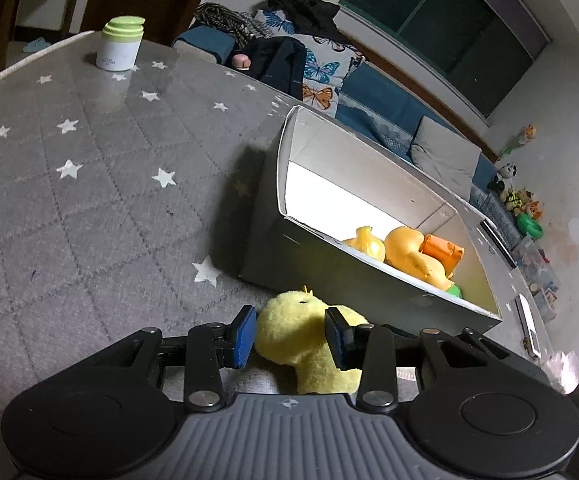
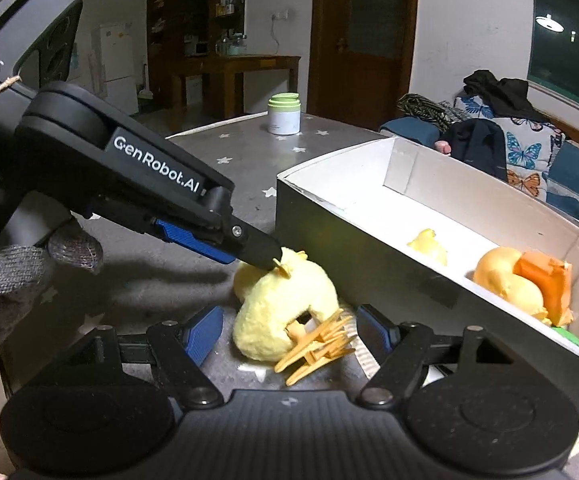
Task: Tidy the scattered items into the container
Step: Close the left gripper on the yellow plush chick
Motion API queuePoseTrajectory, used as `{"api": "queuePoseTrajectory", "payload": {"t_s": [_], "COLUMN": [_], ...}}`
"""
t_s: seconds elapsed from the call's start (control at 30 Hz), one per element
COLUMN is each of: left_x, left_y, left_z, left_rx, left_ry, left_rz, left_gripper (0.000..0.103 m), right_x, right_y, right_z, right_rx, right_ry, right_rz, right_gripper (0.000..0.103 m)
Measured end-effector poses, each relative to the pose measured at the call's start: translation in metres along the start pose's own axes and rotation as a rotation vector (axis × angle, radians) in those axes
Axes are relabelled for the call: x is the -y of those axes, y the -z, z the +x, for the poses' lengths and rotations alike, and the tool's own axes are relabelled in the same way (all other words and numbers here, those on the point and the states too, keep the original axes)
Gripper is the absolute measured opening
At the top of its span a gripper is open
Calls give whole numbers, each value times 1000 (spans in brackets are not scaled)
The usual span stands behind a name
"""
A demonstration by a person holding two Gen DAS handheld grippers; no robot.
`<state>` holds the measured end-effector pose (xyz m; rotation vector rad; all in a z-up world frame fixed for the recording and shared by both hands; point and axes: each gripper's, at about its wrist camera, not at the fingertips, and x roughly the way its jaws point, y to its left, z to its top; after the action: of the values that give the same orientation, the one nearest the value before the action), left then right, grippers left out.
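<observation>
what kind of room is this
Most likely a home living room: a blue sofa piled with butterfly cushions and clothes, a fridge and wooden table behind, and stuffed toys along the wall.

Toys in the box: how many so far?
4 visible, all at the near end of the white box: a pale yellow toy, an orange-yellow duck, an orange piece, a green bit. More may be hidden below the wall.
</observation>
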<state>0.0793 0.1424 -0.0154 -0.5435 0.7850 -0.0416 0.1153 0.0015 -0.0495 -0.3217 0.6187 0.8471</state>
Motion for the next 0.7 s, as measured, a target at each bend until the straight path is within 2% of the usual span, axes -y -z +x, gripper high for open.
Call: {"api": "queuePoseTrajectory", "payload": {"t_s": [0.13, 0.17, 0.33, 0.7], "left_x": [-5, -6, -7, -7], "left_y": [-2, -2, -3, -9], "left_z": [3, 4, 8, 13], "left_rx": [-4, -5, -10, -4], "left_ry": [10, 14, 29, 29], "left_rz": [-38, -45, -60, -75], "left_gripper": [40, 40, 40, 40], "right_x": [1, 1, -1, 0], "right_y": [-1, -1, 2, 1], "right_z": [5, 5, 3, 9], "right_rx": [-8, -11, -30, -30], "right_ry": [-6, -11, -34, -26], "right_rz": [-1, 0, 1, 27], "right_gripper": [72, 68, 61, 62]}}
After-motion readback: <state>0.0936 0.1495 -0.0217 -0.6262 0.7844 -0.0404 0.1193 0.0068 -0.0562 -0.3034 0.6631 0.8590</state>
